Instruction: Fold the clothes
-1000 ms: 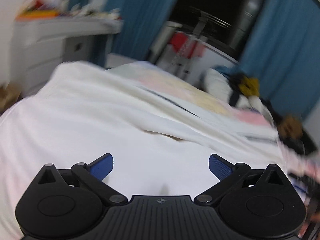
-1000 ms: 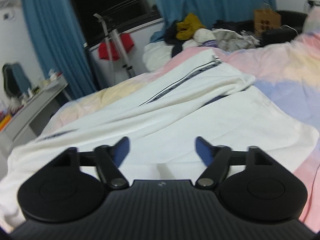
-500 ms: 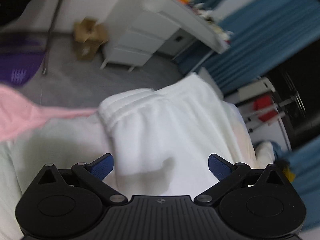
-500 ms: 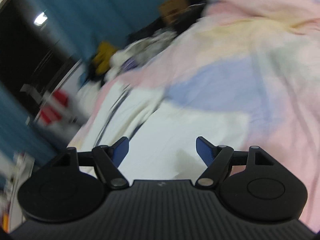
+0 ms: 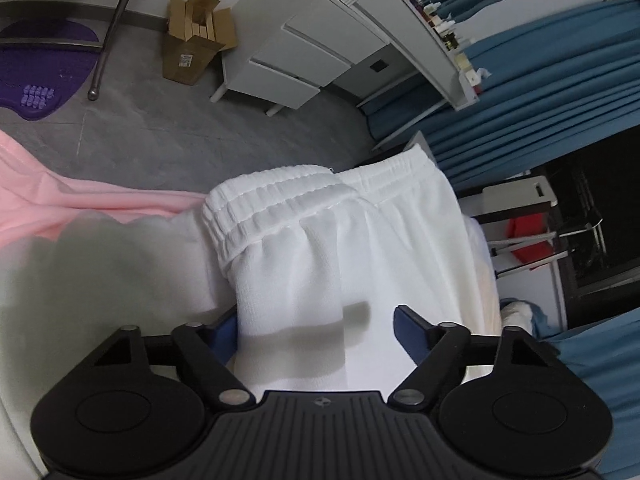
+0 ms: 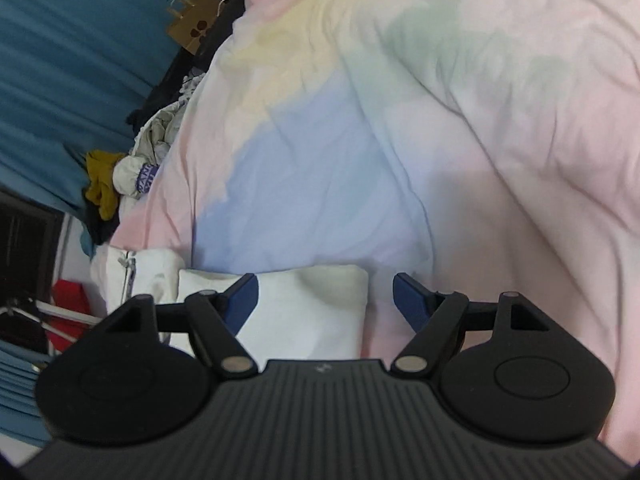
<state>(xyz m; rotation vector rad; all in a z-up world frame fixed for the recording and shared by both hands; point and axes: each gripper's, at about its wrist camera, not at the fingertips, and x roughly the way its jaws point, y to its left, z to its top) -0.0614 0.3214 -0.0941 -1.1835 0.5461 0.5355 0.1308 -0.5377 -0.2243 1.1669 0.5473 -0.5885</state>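
White trousers (image 5: 340, 240) with a gathered elastic waistband (image 5: 264, 200) lie on the bed, the waistband near the bed's edge. My left gripper (image 5: 316, 332) is open, its blue pads either side of the white cloth just below the waistband, the left pad half hidden behind a fold. In the right wrist view the hem end of the white garment (image 6: 304, 312) lies flat on the pastel duvet (image 6: 400, 140). My right gripper (image 6: 324, 300) is open over that corner, not closed on it.
Beyond the bed edge are grey floor (image 5: 200, 120), a cardboard box (image 5: 196, 40), a white drawer unit (image 5: 304, 52) and blue curtains (image 5: 540, 80). A pile of clothes (image 6: 132, 168) and a brown paper bag (image 6: 192, 24) lie past the duvet.
Both grippers swung apart along the garment: the left now faces the waistband at the bed's edge, the right faces the hem end and duvet. Both stay open.
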